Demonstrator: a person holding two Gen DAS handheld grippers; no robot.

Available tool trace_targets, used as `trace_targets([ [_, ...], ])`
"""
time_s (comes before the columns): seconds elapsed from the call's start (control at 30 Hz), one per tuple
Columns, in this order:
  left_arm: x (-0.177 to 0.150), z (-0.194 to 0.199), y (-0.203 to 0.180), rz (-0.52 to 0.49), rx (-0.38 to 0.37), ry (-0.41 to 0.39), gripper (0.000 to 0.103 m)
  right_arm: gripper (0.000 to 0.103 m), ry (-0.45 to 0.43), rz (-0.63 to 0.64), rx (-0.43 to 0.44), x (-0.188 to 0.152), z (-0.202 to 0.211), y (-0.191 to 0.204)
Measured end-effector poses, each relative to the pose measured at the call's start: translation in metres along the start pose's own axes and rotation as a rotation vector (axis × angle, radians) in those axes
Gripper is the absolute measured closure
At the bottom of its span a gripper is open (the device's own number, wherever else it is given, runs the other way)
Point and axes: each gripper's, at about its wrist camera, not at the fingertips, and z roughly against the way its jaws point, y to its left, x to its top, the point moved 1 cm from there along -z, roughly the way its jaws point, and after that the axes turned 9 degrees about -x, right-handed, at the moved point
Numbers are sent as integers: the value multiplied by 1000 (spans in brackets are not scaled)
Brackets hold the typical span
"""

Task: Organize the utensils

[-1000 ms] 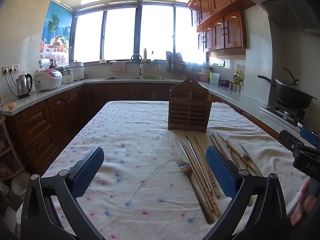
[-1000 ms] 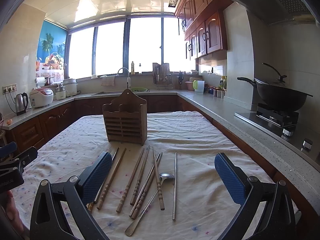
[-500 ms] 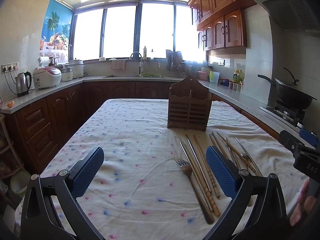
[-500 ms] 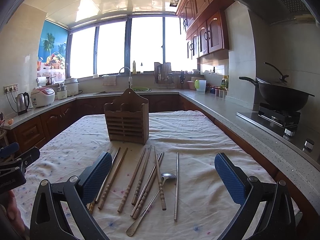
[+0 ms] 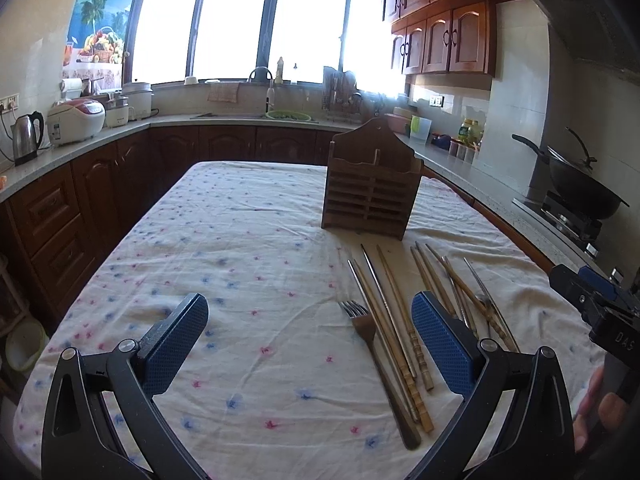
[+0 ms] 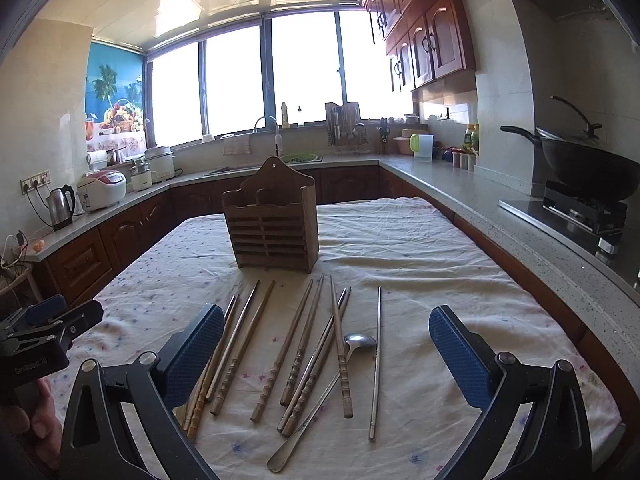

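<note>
Nearest the lens, at the bottom of the right wrist view, the right gripper (image 6: 326,350) stands wide open with nothing between its blue pads; at the bottom of the left wrist view the left gripper (image 5: 310,342) is likewise spread wide and empty; both hover above the floral tablecloth (image 5: 224,248); just beyond the right gripper, lower centre of the frame, the utensils lie loose in a rough fan: wooden chopsticks (image 6: 286,346), a spoon (image 6: 358,340) whose handle runs under or against them, and a single metal chopstick (image 6: 377,360) slightly apart to the right; in the left view, a fork (image 5: 362,326) lies lower centre-right, touching the nearest chopsticks; further up, mid-frame, the wooden holder (image 6: 272,226) stands upright on the cloth, and none of the pieces has gone into it yet, so the sorting looks barely begun; the risks I see come from crowding: several sticks cross or touch, so closing on one may drag or roll its neighbours; thin round pieces lying flat on soft, wrinkled cloth may slip from the pads or snag the fabric; the holder looks light and unsecured, so a utensil pushed in at an angle could tip or shove it; at the far edge of the frame, counters and windows play no part
</note>
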Motion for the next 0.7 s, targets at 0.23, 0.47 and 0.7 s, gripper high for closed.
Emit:
trace_targets([
  [0.23,-2,-58,3,52,-112,236,29,14,183,-63,58,-6,-44,-13],
  [0.47,-11,-100,-3,106,-223,391,56,54,413,-125,105,-28,-93,-22],
  [0.7,-15,-118,-2,146,-280,472,67,66,518,-293,195,-36,-118,-43],
])
